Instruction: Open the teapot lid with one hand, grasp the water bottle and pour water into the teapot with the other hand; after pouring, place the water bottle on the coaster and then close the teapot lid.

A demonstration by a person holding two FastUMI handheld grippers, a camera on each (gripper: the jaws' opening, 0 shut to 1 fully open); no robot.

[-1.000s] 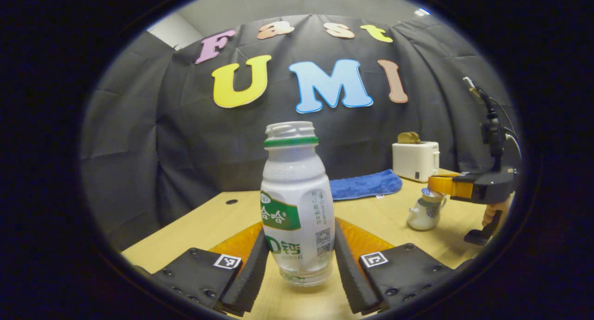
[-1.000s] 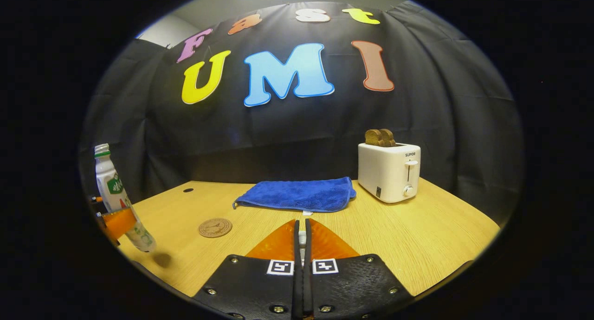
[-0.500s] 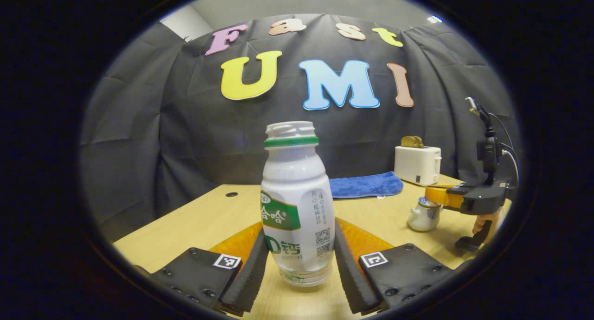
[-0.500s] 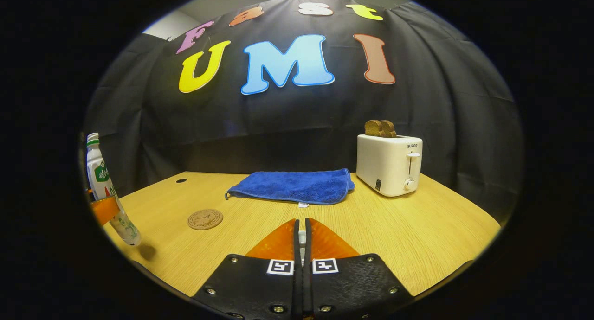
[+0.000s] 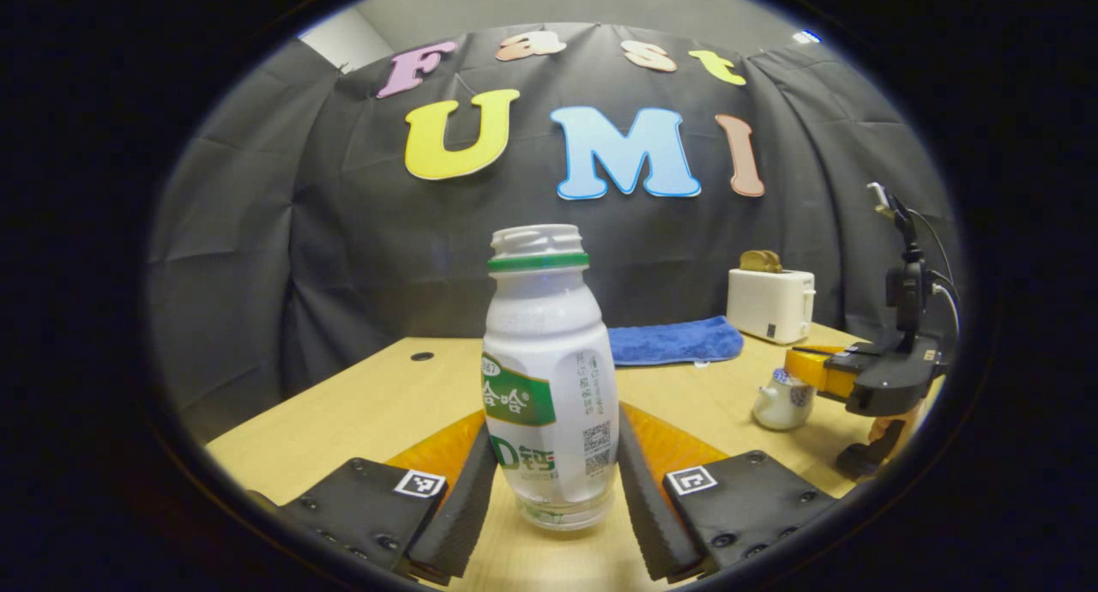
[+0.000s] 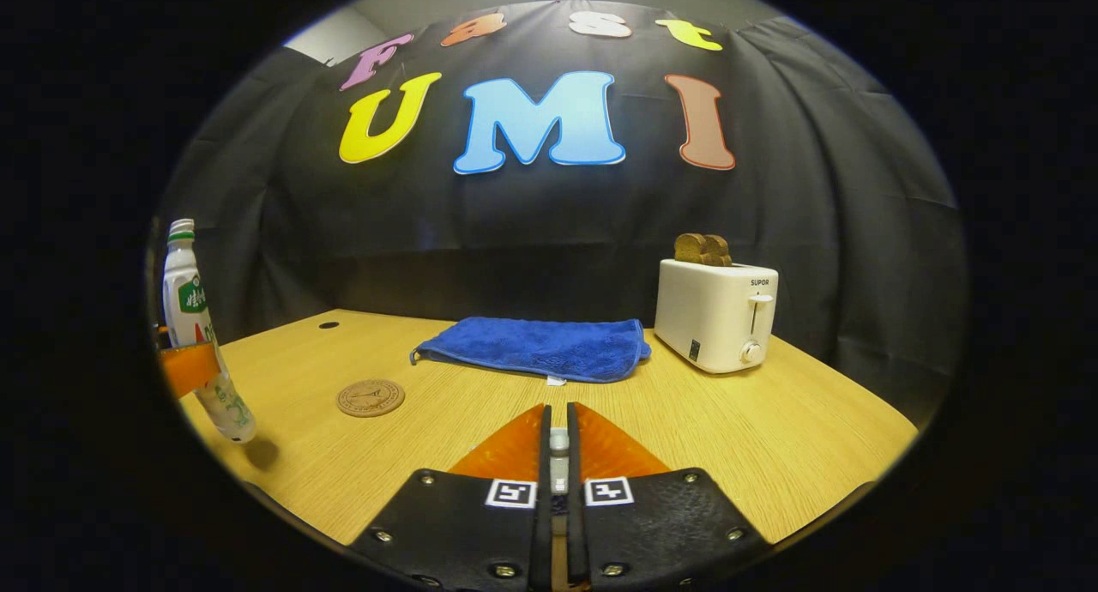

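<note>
- The left gripper (image 5: 553, 489) pinches the bottle (image 5: 549, 386) low on its body, a finger pressed to each side; the bottle stands upright, uncapped, its base just above the table (image 5: 377, 403).
- The right gripper (image 6: 558, 455) has its fingers almost together, pinching a small pale thing between the tips; what it is cannot be told from the right gripper view.
- In the left gripper view the right gripper (image 5: 811, 371) shows far right, its tips at the top of the teapot (image 5: 781, 401), which sits on the table.
- Whether the lid is on or lifted cannot be told.
- The coaster (image 6: 371, 397) lies flat on the table, bare, left of the right gripper and near the bottle (image 6: 199, 335).
- A blue cloth (image 6: 536, 347) lies at the far side of the table.
- A toaster (image 6: 716, 313) with bread in it stands just right of the cloth.
</note>
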